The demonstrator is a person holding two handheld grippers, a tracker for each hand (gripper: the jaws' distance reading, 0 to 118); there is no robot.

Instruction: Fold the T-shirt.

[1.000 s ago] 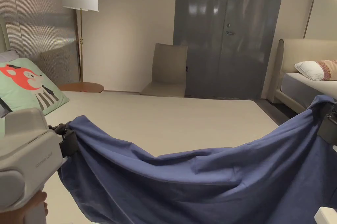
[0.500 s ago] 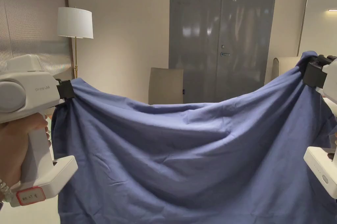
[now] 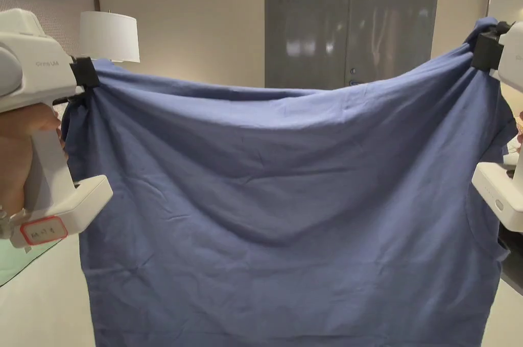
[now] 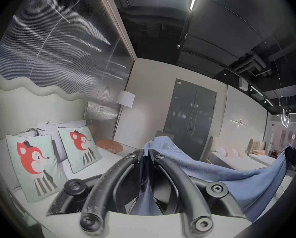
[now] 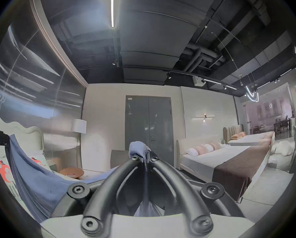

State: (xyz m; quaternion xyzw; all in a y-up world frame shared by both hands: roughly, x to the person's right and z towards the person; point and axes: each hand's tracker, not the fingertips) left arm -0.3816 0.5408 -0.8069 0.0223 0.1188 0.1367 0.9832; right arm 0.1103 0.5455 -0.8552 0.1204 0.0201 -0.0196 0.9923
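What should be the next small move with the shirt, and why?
Probably lower both grippers together toward the bed and lay the shirt flat. The left gripper and right gripper each pinch an upper corner, and the shirt hangs spread between them in the air, its top edge sagging a little; folding needs a surface under it.

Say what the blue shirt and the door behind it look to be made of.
Shirt: soft matte knit, likely cotton; it sags and creases between the left tongs and right tongs. Door: smooth grey, semi-gloss with blurred reflections; painted metal or laminate, unclear which.
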